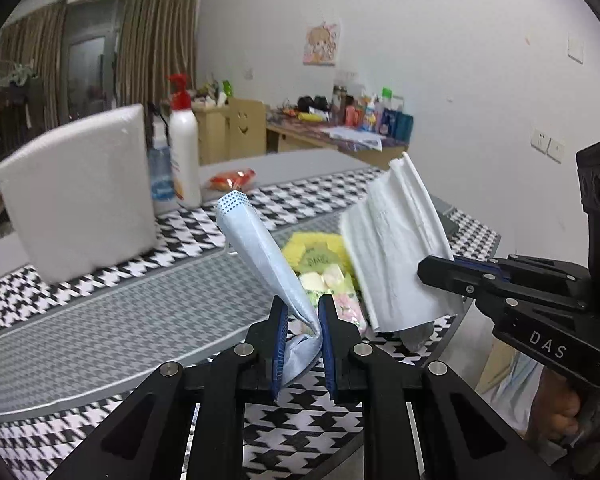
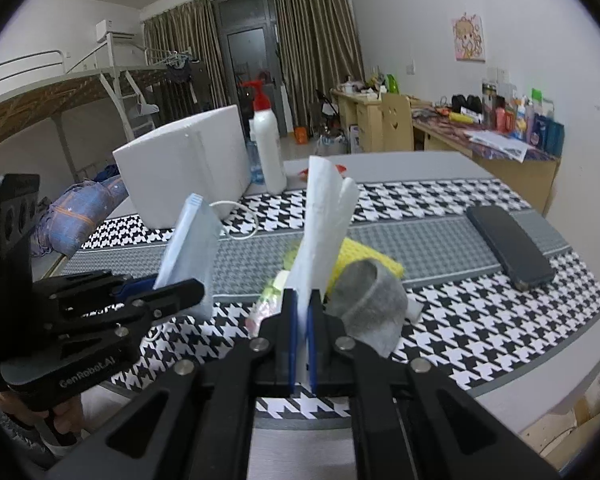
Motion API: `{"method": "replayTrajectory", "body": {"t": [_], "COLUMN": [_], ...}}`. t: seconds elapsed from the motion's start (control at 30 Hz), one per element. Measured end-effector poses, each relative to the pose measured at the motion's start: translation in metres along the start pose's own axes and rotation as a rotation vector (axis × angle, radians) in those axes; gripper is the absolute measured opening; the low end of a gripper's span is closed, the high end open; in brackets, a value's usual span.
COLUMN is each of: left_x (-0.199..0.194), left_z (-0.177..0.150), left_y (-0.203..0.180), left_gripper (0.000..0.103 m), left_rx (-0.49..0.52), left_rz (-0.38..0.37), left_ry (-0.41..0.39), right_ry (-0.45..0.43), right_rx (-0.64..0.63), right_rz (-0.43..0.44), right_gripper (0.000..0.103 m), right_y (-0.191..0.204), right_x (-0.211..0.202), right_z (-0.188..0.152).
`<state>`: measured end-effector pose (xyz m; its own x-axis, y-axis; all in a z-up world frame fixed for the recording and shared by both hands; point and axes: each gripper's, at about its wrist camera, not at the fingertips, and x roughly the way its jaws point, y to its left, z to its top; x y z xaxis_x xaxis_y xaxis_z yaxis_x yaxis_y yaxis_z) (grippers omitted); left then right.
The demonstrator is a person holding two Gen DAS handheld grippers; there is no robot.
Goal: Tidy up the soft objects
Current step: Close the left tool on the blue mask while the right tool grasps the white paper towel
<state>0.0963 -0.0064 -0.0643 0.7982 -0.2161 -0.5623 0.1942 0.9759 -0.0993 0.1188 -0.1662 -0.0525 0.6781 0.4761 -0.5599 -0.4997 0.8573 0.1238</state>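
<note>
A: Left gripper (image 1: 304, 320), seen from its own camera: matte black linkage arms with triangular cut-outs, round silver pivot pins, blue ribbed pads (image 1: 280, 344) on the inner finger faces.

B: Same build on the right gripper (image 2: 302, 312): black arms, silver pins, thin blue pads (image 2: 293, 344).

A: From the side, the right unit's body reads "DAS" in pale letters, small screws along the finger bar, and a black block on top with round openings.

B: The left unit's side reads "GenRobot.AI", with the same upright block with round openings. Pistol-style grip below.

A: The person's hand (image 1: 564, 420) wraps the right handle; pale blue clothing behind it.
</note>
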Motion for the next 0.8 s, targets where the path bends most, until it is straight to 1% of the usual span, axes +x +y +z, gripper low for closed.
{"method": "replayTrajectory", "body": {"t": [0.3, 0.47, 0.8], "left_x": [-0.032, -0.043, -0.052], "left_z": [0.008, 0.012, 0.023], "left_y": [0.004, 0.006, 0.016], "left_gripper": [0.017, 0.017, 0.017], "left_rx": [0.010, 0.017, 0.023], "left_rz": [0.076, 0.086, 0.118], "left_ry": [-0.080, -0.107, -0.143], "right_ry": [-0.046, -0.064, -0.115], "right_rx": [-0.026, -0.035, -0.073], "right_rz": [0.014, 0.011, -0.003], "right_gripper": [0.007, 0.007, 0.007], "right_y": [0.014, 0.018, 0.028], "right_x": [-0.013, -0.014, -0.016], "right_z": [0.010, 0.015, 0.028]}}
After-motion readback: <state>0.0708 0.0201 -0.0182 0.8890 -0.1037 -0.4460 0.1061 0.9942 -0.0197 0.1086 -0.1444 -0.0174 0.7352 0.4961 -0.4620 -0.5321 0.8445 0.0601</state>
